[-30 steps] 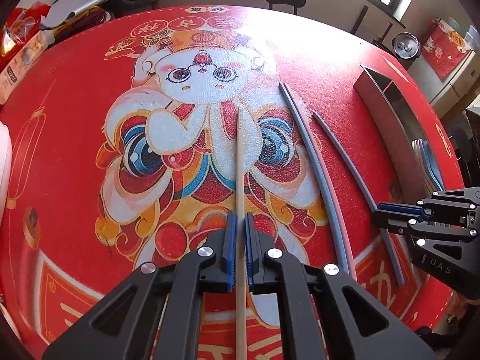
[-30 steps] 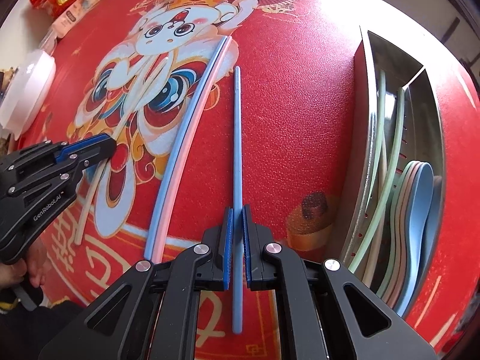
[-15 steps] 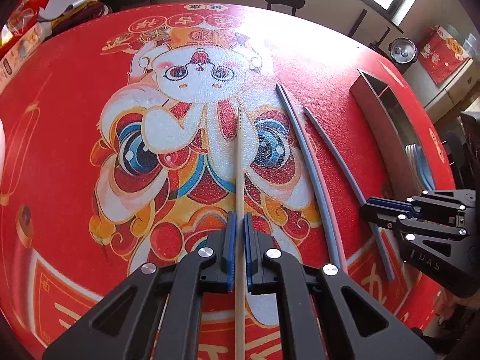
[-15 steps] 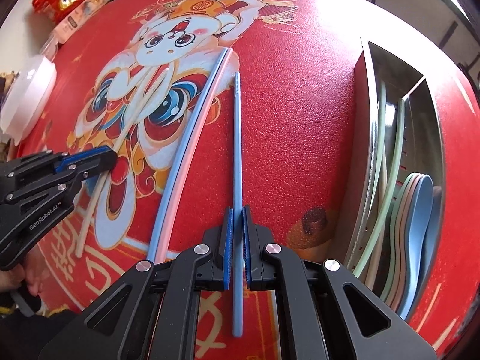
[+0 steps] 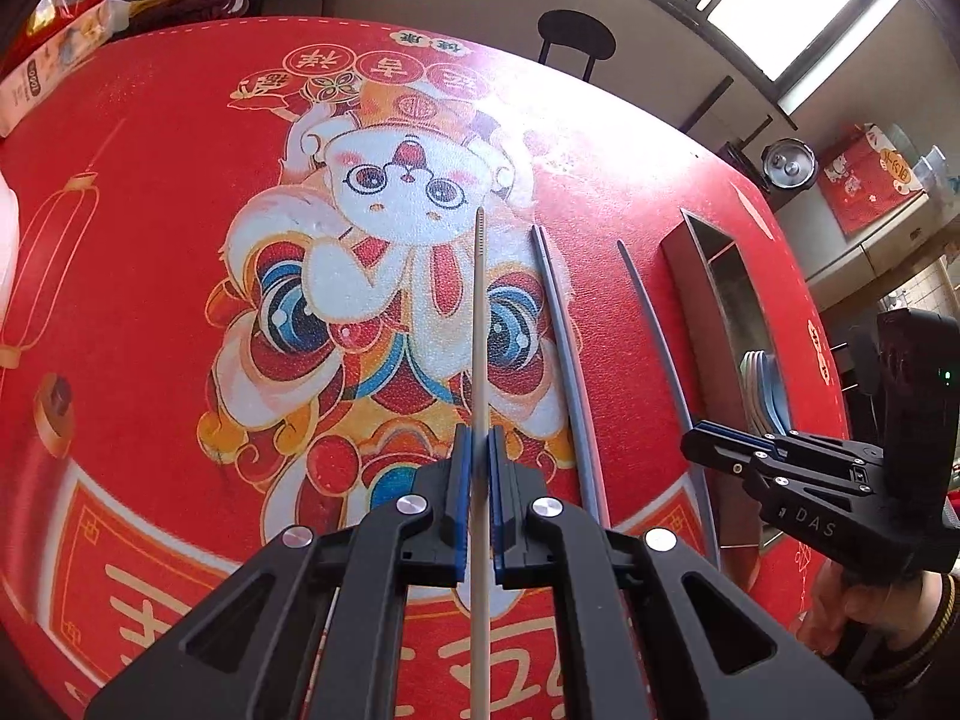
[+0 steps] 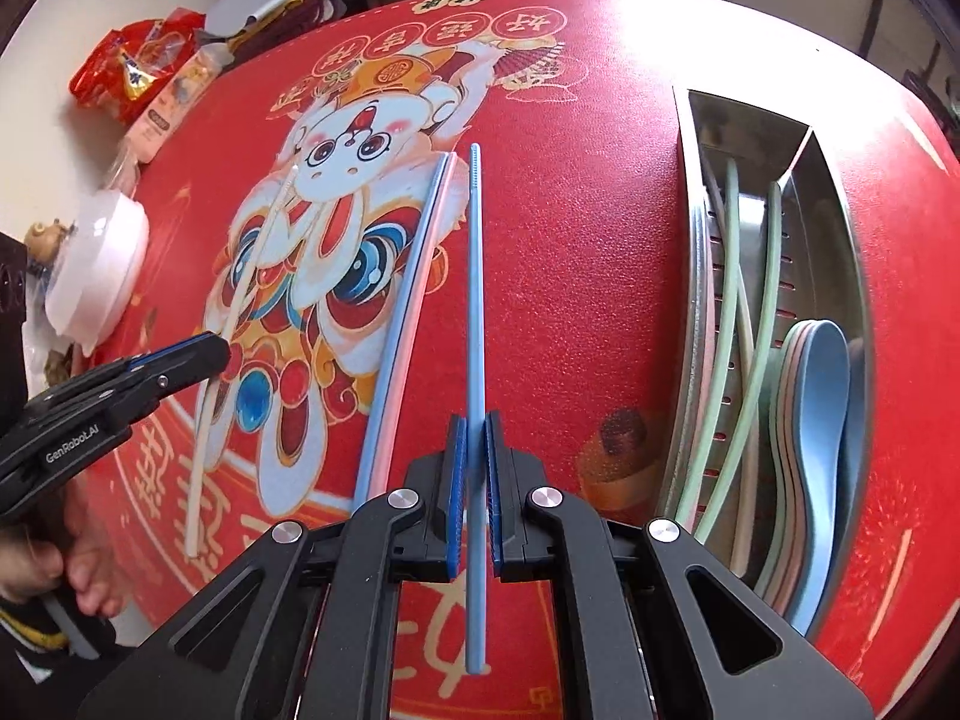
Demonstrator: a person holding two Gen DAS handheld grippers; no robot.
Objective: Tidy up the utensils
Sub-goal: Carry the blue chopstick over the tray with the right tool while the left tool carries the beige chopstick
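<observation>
My left gripper (image 5: 475, 441) is shut on a cream chopstick (image 5: 478, 324), held a little above the red tablecloth (image 5: 150, 192). My right gripper (image 6: 474, 429) is shut on a blue chopstick (image 6: 474, 276), also lifted off the cloth. In the right wrist view a blue and a pink chopstick (image 6: 403, 324) lie side by side on the cloth, left of the held one. The steel utensil tray (image 6: 696, 276) at the right holds green and pale chopsticks (image 6: 765, 300) in one compartment and stacked spoons (image 6: 825, 396) in the other. Each gripper shows in the other's view: the right gripper (image 5: 696, 441) and the left gripper (image 6: 219, 348).
A white lidded bowl (image 6: 99, 270) and snack packets (image 6: 144, 69) sit at the table's left edge. A black stool (image 5: 575, 36) stands beyond the far edge. A person's hands (image 6: 54, 564) hold the gripper handles near the front edge.
Both grippers have risen slightly with their chopsticks and rolled a little. The table now looks farther away in both views.
</observation>
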